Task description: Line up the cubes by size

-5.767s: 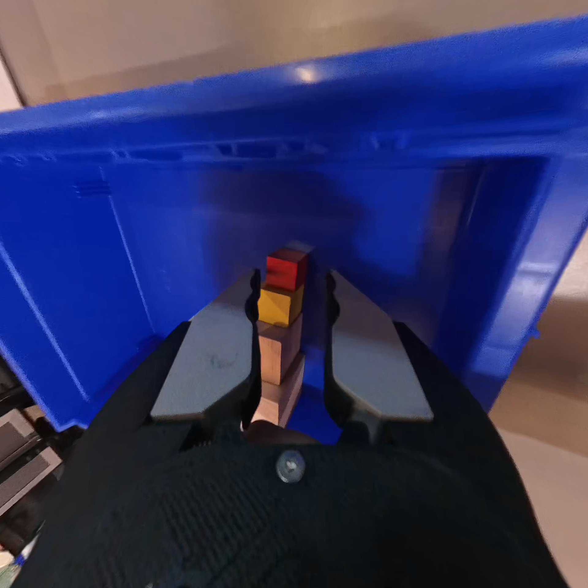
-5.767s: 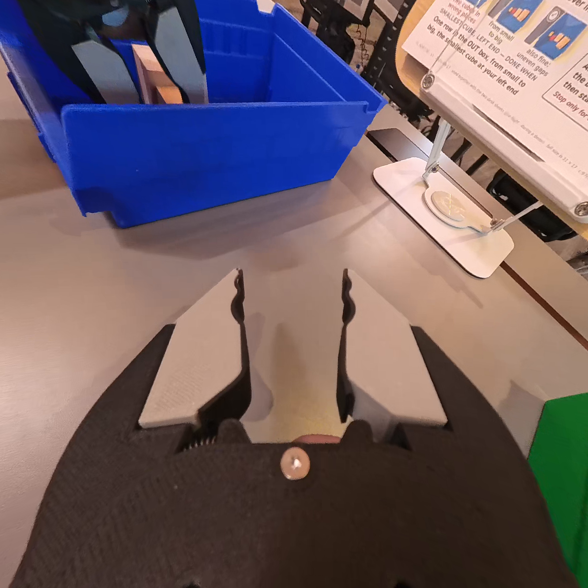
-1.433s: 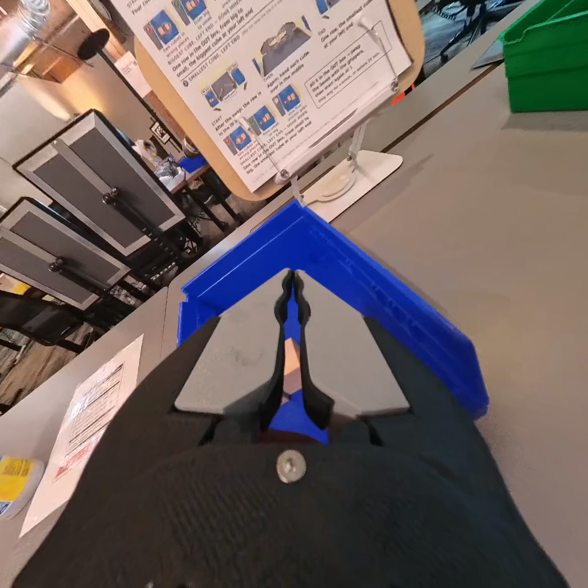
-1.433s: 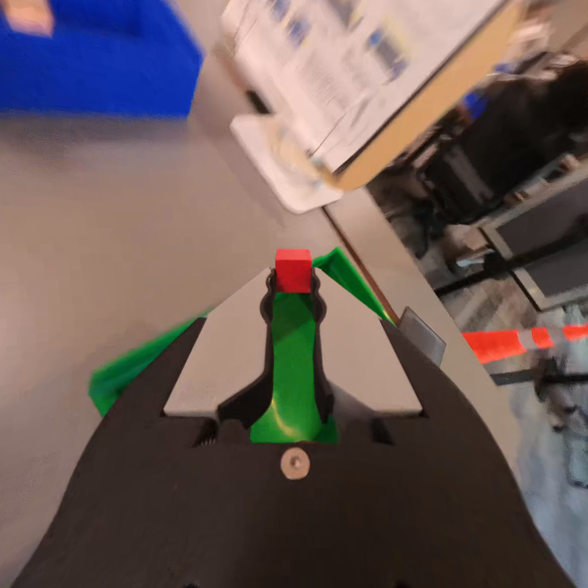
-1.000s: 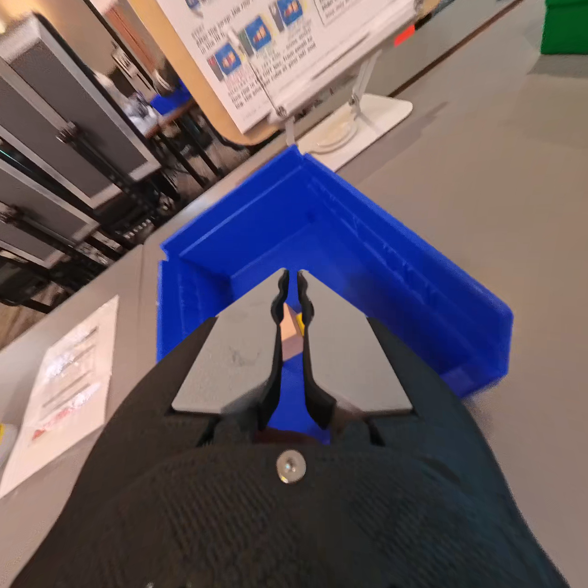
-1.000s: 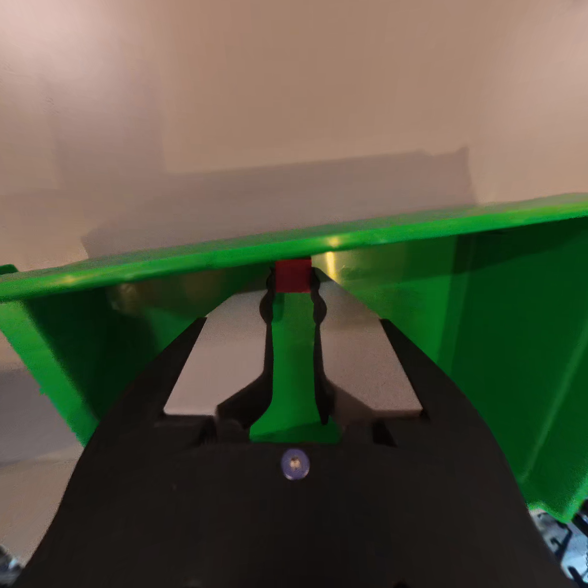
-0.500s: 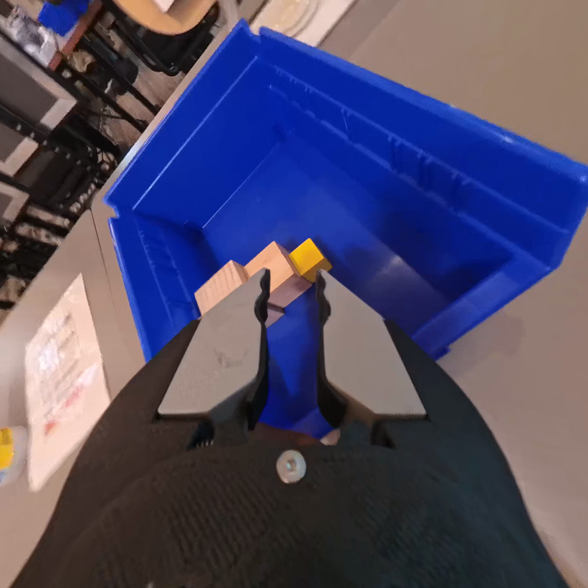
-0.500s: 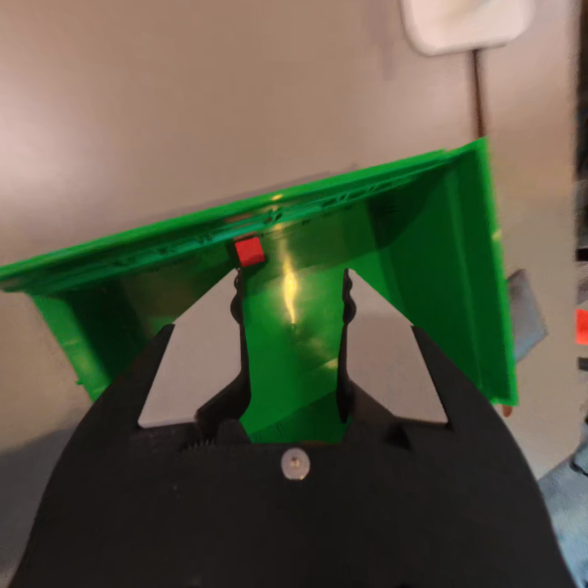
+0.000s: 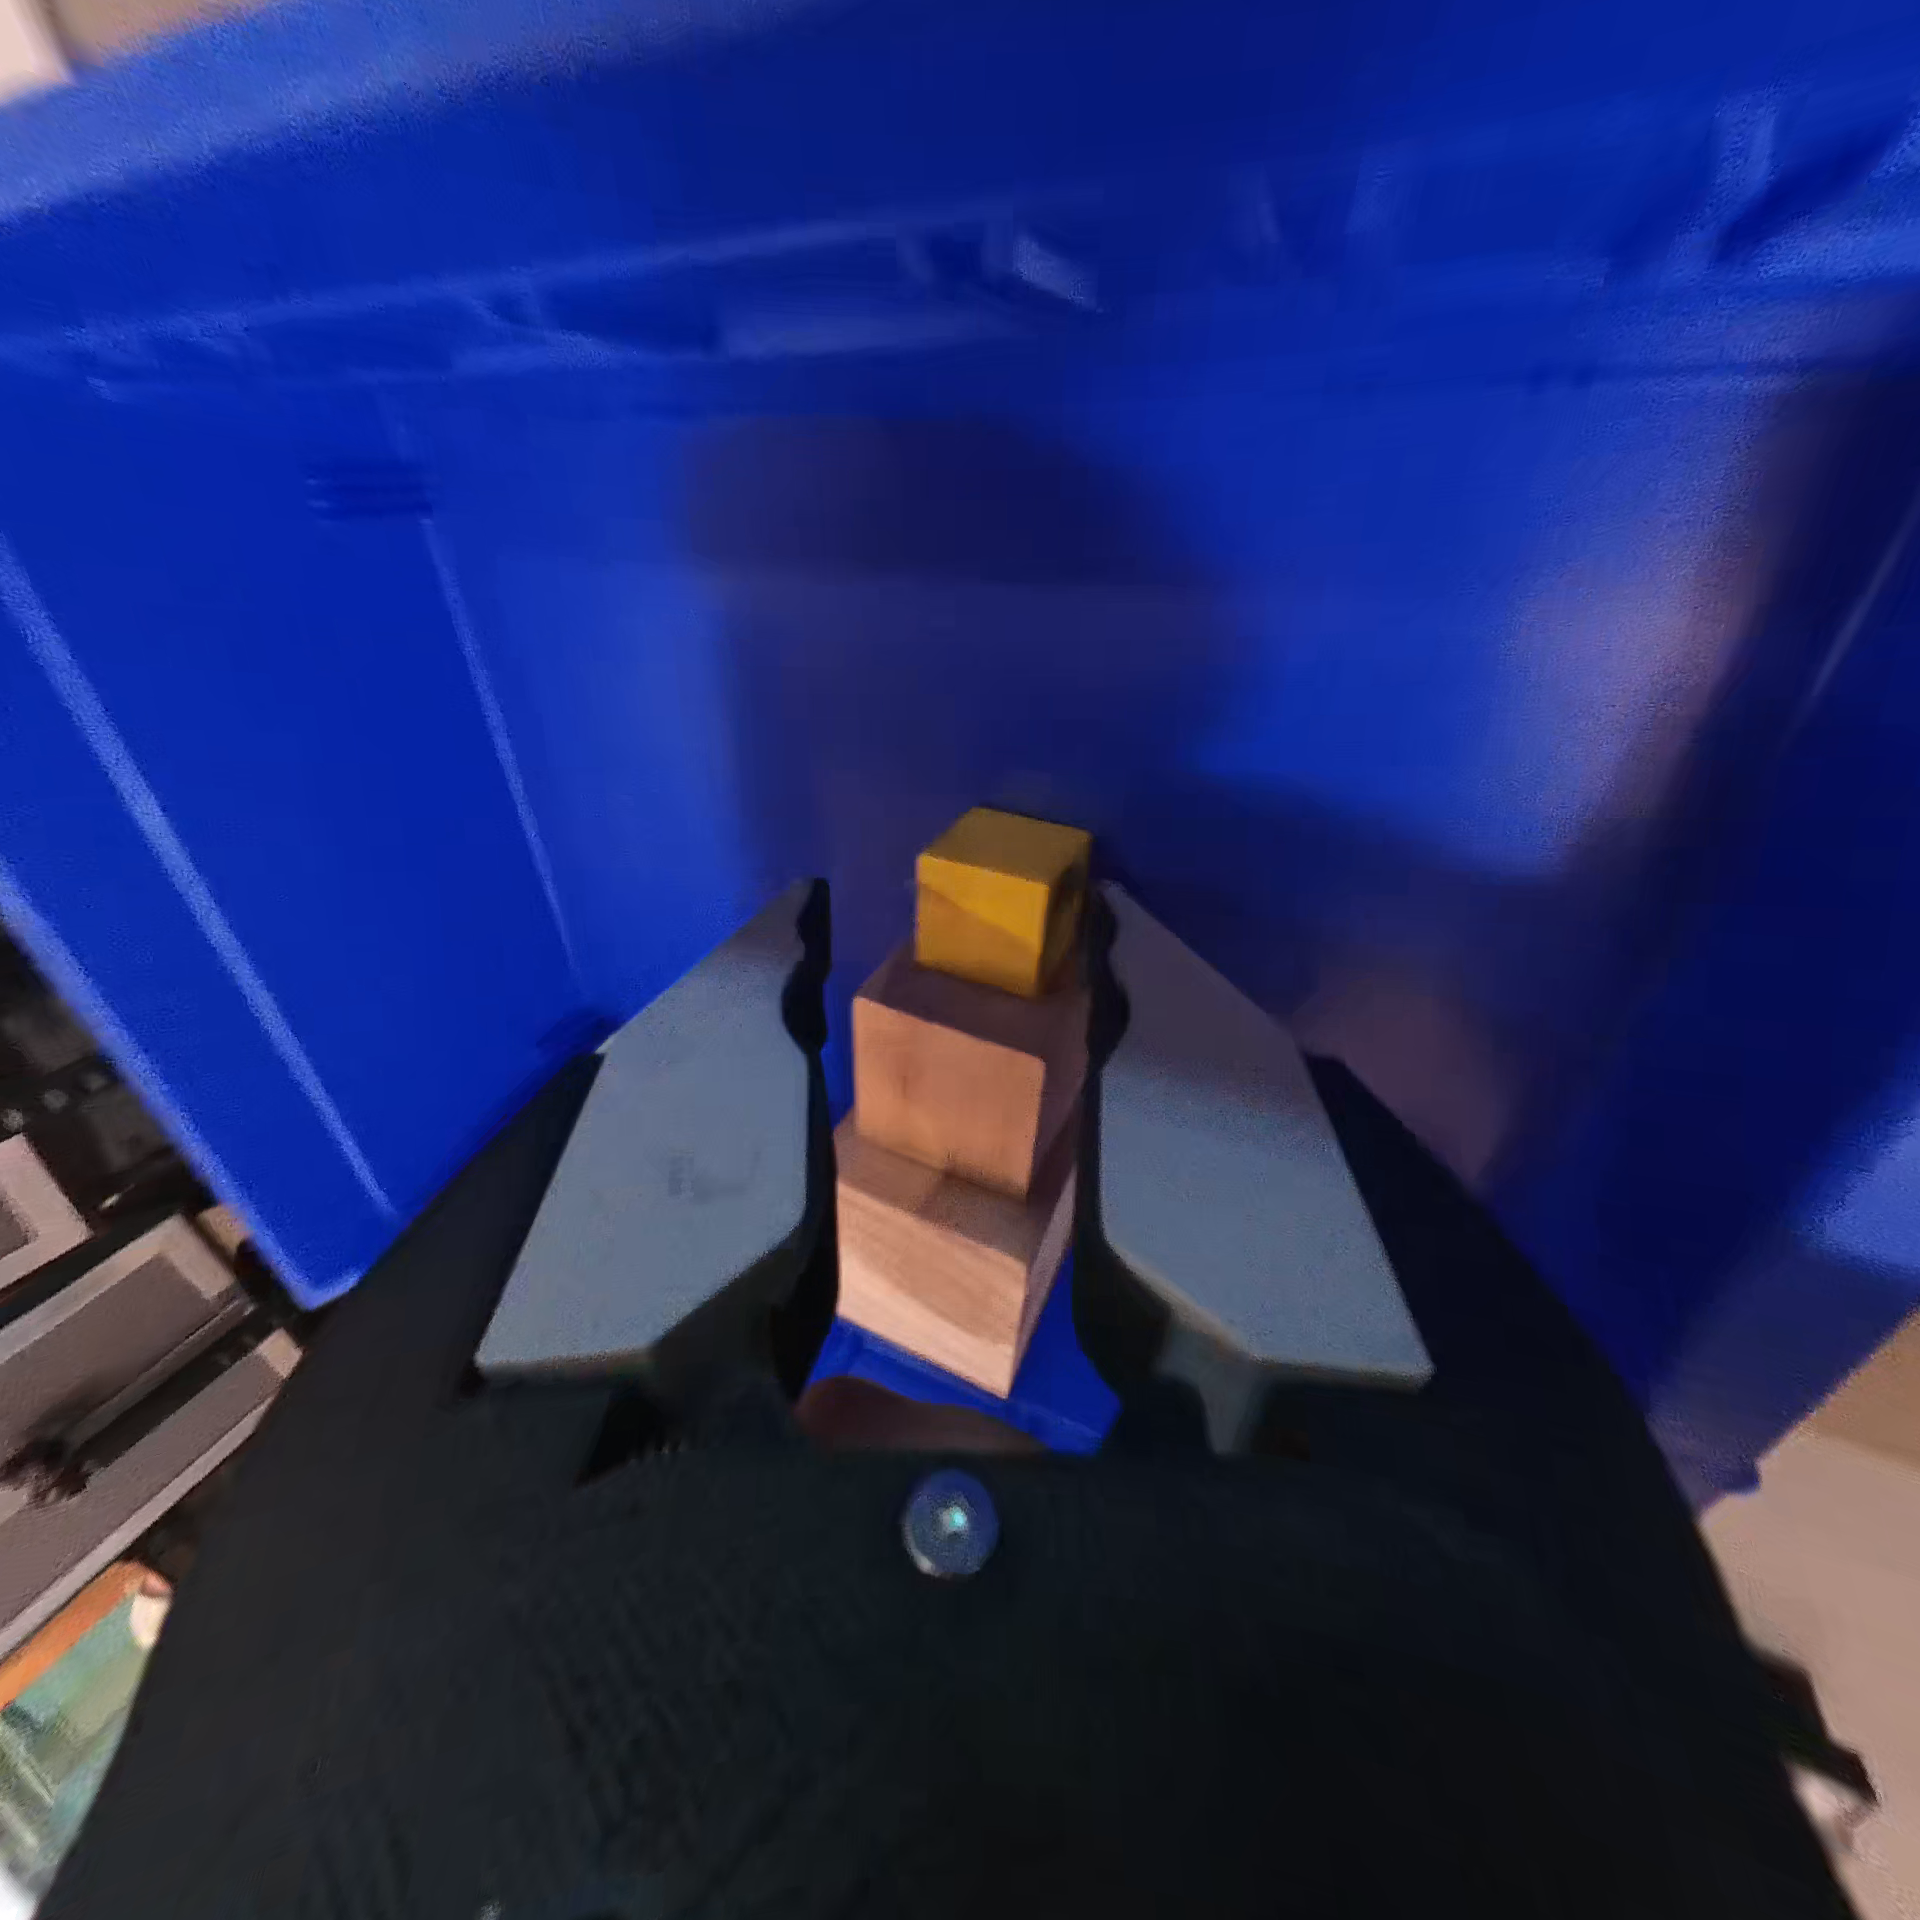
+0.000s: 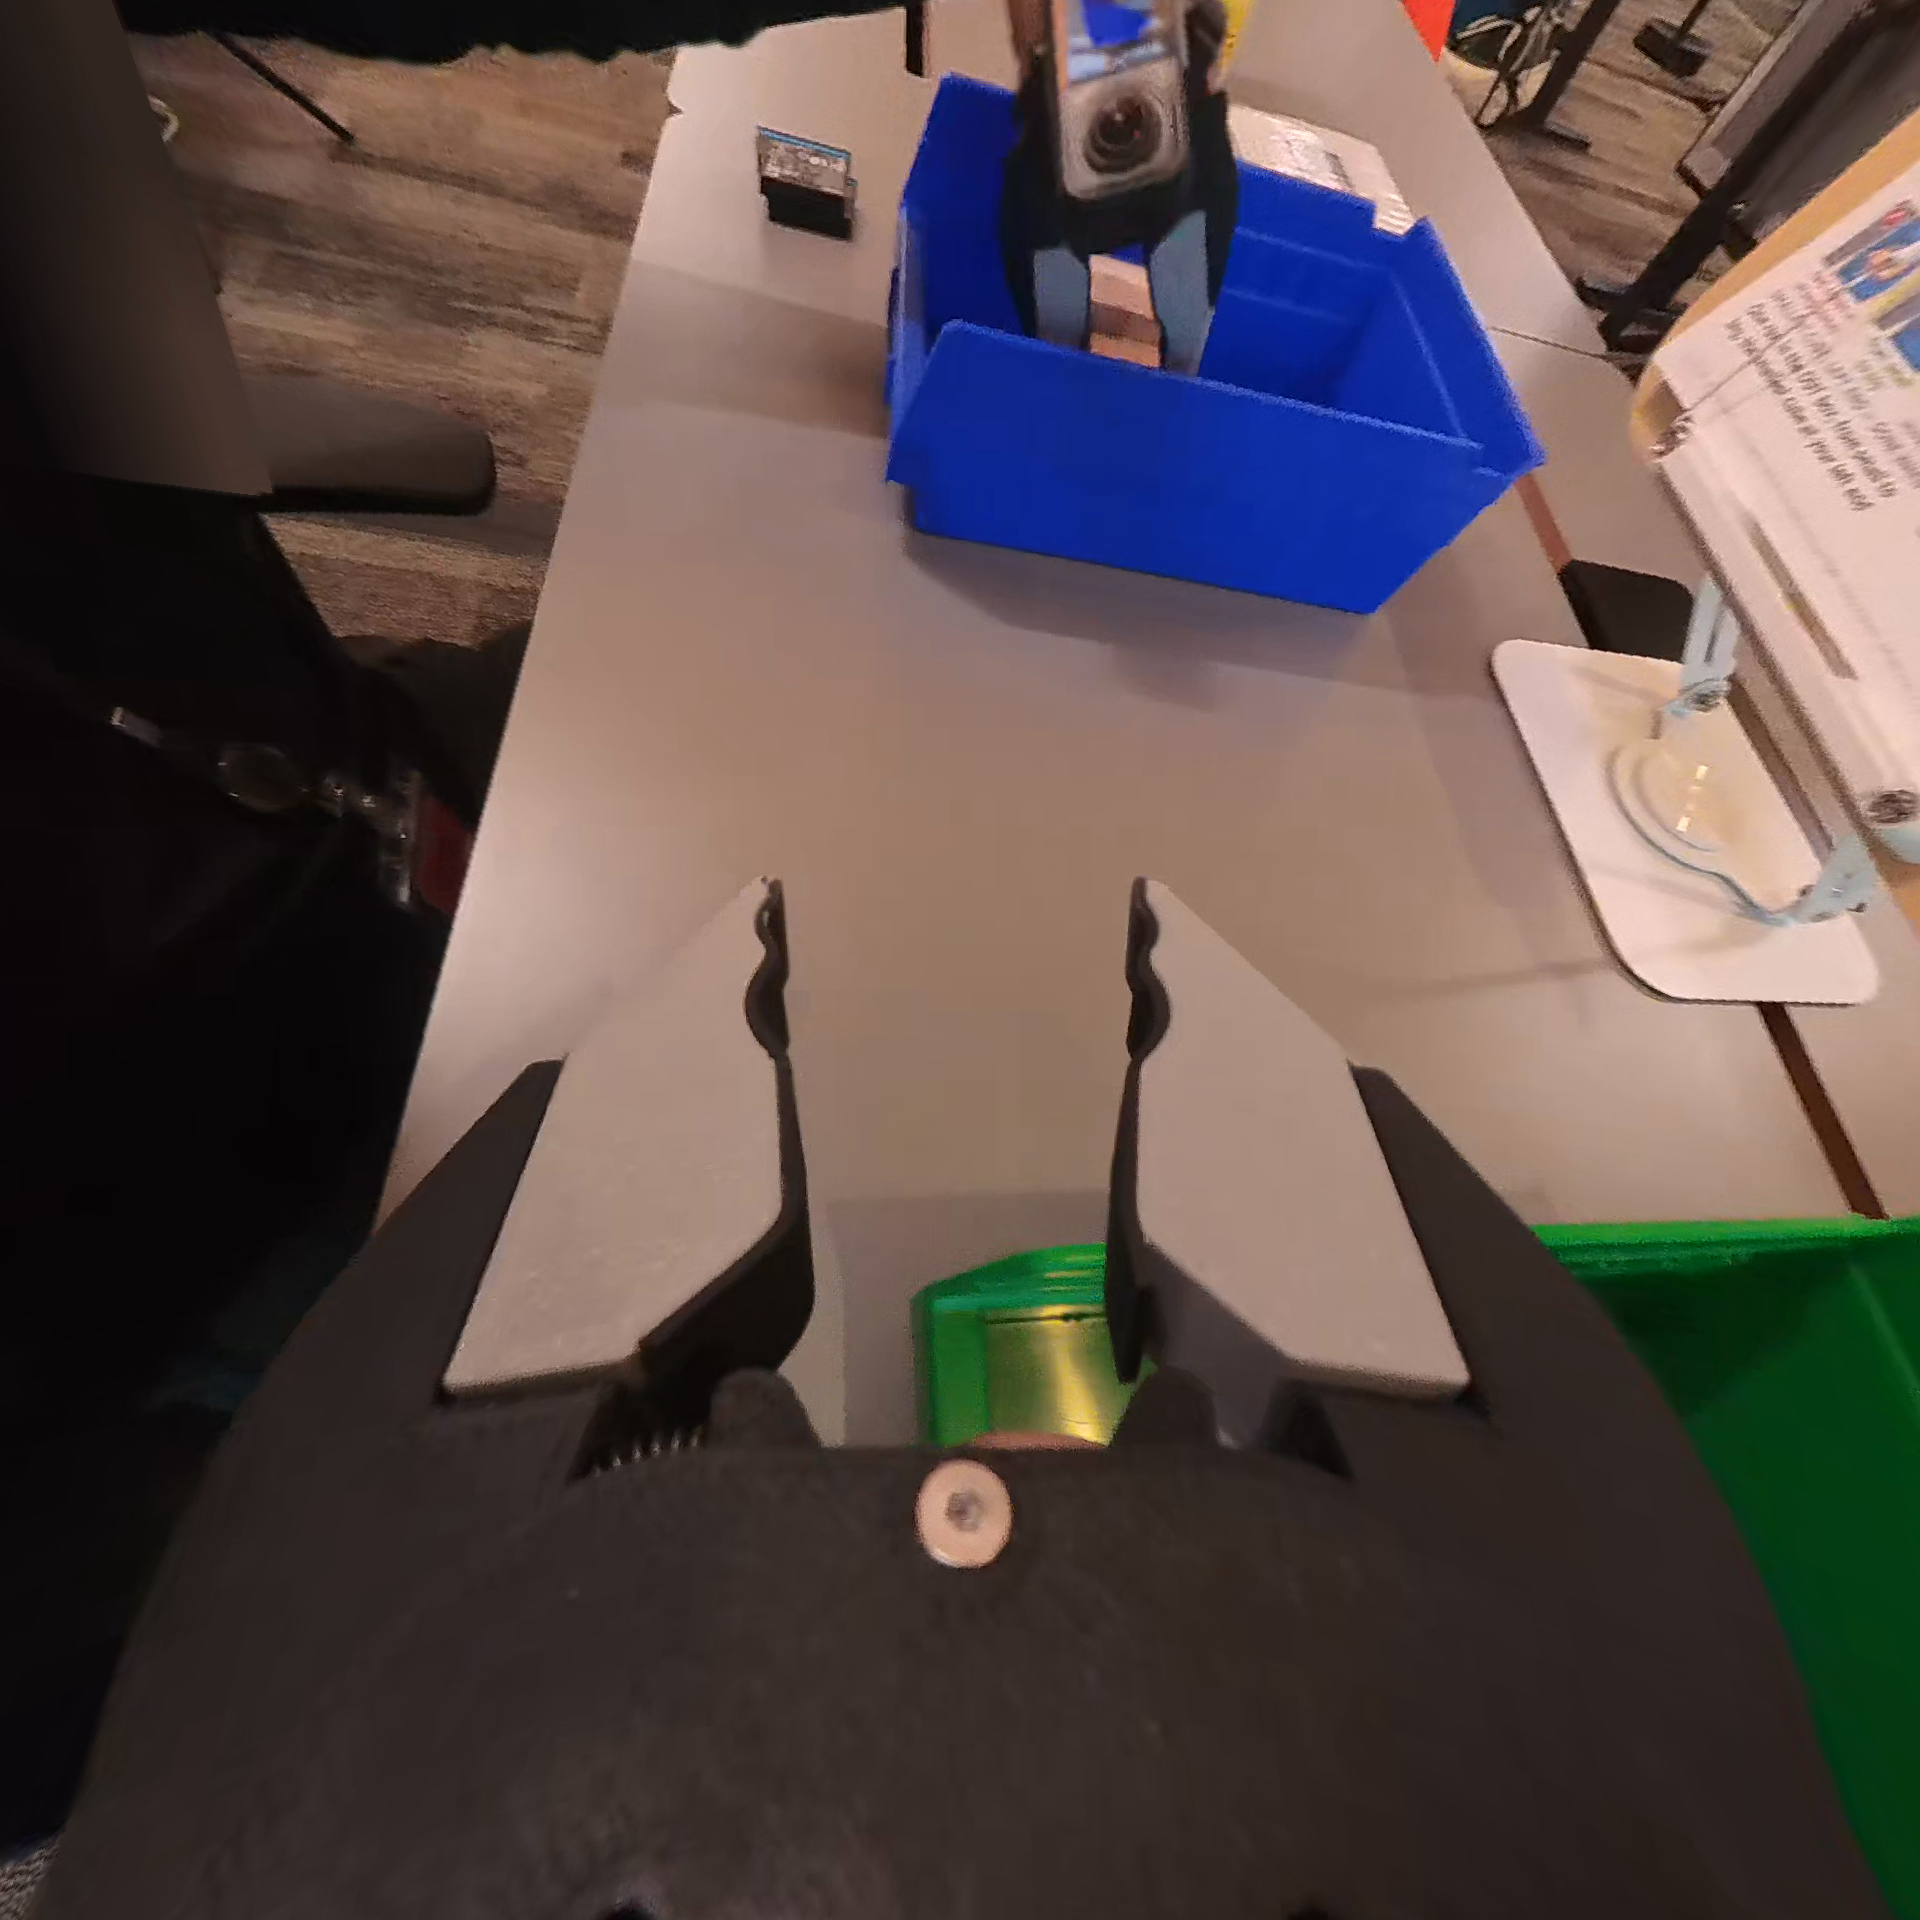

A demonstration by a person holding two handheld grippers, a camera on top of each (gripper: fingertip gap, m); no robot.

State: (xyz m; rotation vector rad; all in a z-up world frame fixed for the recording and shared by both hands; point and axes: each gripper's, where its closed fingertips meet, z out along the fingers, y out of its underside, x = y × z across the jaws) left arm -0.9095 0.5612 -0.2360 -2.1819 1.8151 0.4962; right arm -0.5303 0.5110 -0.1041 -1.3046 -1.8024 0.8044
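My left gripper [image 9: 956,935], fingers spread, straddles the yellow cube [image 9: 997,902] at the row's far end; my right gripper [image 10: 951,935] hangs spread and empty.

Grey table [image 10: 935,748], wood-look floor [image 10: 416,260], dark table legs [image 10: 1558,73] behind

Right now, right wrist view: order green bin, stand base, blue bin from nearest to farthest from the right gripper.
1. green bin: directly under the right gripper, lower right.
2. white stand base: ahead on the table, far right.
3. blue bin: far end, ahead, the left gripper reaching into it.
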